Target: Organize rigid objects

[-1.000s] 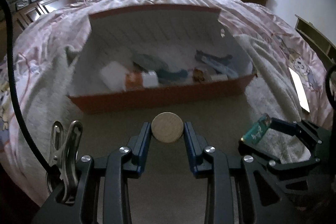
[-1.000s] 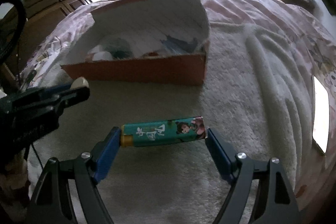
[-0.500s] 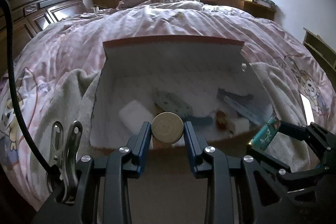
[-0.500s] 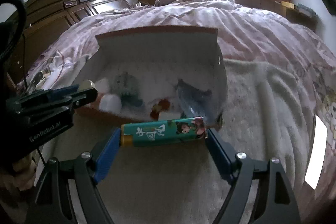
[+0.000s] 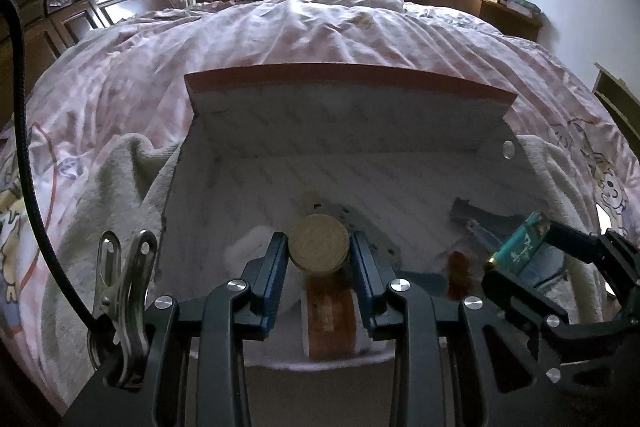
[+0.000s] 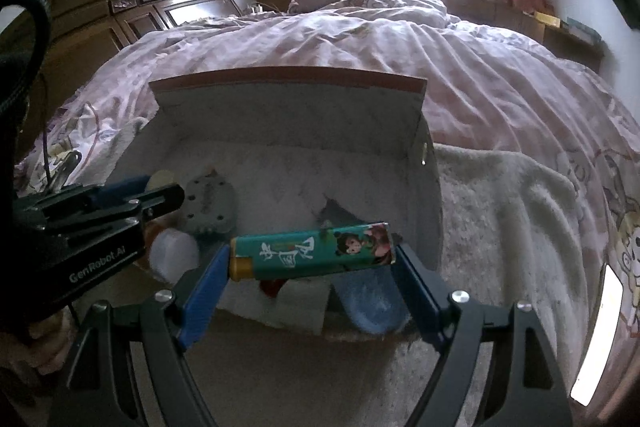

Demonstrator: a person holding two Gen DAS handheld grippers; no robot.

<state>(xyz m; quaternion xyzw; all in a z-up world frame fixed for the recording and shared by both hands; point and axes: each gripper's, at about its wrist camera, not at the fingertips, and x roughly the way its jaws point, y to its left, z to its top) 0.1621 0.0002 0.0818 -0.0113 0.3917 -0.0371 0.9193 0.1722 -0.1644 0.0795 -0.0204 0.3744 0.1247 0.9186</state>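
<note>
A: We had the left gripper clamped on a round wooden disc, one blue pad pressed on each side of its rim, and it hung right above the open box.

B: And our right gripper was just as busy. Its jaws stood wide but were closed on the teal tube end to end, the gold cap against the left pad and the cartoon picture at the right pad.

A: Where was that tube relative to the box?

B: Lying crosswise over the near right part of the box, above the inside. In the left view we saw it at the box's right side.

A: Inside the box we could make out a white rounded piece at the near left, and a grey plate with holes behind it.

B: A small red thing sat toward the box's near right, with a blue-grey tool lying beyond it. What that tool was we could not tell.

A: Below our disc an orange and white container lay by the box's near wall.

B: The box's lid stood upright at the far side, its top edge orange. The box itself rested on a cream fleece blanket spread over a pink striped quilt.

A: A metal clip hung on our left gripper's body, left of the box.
</note>
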